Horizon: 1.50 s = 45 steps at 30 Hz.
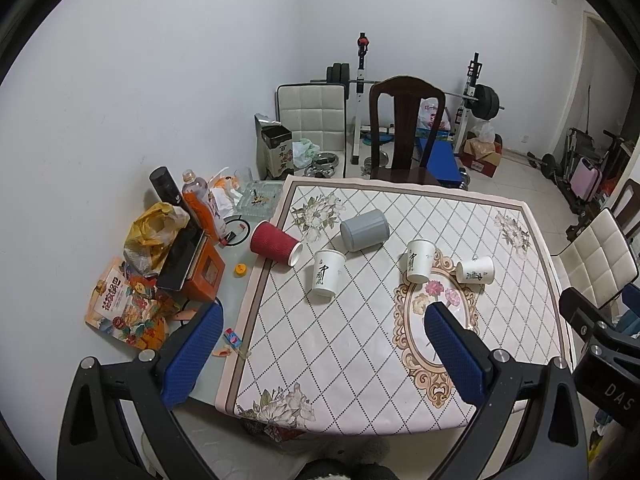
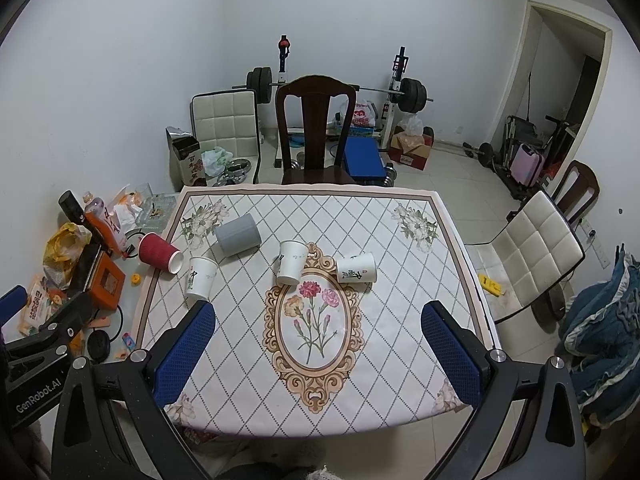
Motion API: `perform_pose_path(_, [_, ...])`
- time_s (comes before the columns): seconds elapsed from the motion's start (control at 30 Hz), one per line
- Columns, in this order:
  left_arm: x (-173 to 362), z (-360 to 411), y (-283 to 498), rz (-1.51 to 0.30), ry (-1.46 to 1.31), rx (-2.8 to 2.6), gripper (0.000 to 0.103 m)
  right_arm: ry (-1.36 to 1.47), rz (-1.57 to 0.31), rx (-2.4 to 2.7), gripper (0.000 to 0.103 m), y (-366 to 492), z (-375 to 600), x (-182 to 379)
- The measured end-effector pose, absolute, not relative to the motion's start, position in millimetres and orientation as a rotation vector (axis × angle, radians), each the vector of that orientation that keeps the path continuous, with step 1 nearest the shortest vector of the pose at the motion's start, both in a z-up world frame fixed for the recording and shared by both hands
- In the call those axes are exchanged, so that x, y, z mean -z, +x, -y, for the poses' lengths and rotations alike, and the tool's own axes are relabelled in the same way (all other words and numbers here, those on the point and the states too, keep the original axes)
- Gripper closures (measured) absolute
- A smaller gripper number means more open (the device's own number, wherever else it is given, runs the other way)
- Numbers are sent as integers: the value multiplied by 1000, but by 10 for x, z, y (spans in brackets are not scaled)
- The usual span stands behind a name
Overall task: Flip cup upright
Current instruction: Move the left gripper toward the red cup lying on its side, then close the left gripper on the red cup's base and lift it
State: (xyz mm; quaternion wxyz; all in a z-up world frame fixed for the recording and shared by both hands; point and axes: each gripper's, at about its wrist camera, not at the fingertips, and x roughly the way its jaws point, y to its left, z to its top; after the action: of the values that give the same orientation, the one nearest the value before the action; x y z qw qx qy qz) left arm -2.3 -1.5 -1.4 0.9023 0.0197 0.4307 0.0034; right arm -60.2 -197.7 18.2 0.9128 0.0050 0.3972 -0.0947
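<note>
Several cups lie on their sides on the patterned table cloth [image 2: 360, 392]: a red ribbed paper cup [image 1: 275, 243] [image 2: 160, 257] at the cloth's left edge, a grey cup [image 1: 364, 229] [image 2: 237, 235], and three white paper cups with black writing [image 1: 328, 273] [image 1: 419, 261] [image 1: 475, 270] [image 2: 200, 278] [image 2: 292, 262] [image 2: 356, 267]. My left gripper [image 1: 325, 322] is open and empty, held above the table's near left part. My right gripper [image 2: 318, 318] is open and empty above the near edge. Both are well short of the cups.
Clutter covers the bare table to the left of the cloth: snack bags [image 1: 128, 312], an orange box [image 1: 202, 272], a bottle [image 1: 200, 204], a yellow cap [image 1: 240, 270]. A dark wooden chair [image 2: 316, 128] stands at the far side, a white padded chair [image 2: 532, 256] at the right.
</note>
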Motion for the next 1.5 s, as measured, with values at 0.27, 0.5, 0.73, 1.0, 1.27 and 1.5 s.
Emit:
perform_pose_path(0.27, [626, -88, 227, -1041, 10, -116, 0, 4, -962, 171, 0, -203, 2026, 529])
perform_pose_path(0.5, [1282, -265, 566, -1182, 5, -217, 0, -1, -1127, 133, 0, 267, 1983, 1402])
perform_pose_path(0.73, [1817, -578, 1145, -1284, -60, -269, 0, -20, -1267, 150, 0, 813, 1865, 2133])
perform_pose_path(1.0, [2386, -1074, 2114, -1374, -262, -279, 0, -30, -1391, 206, 0, 1613, 1706, 2718])
perform_pose_path(1.27, [3035, -1478, 2944, -1422, -531, -280, 1, -50, -1404, 248, 0, 2307, 1443, 3014])
perform_pose_path(1.5, [3368, -1640, 3382, -1420, -671, -288, 1, -67, -1409, 272, 0, 2713, 1290, 3197])
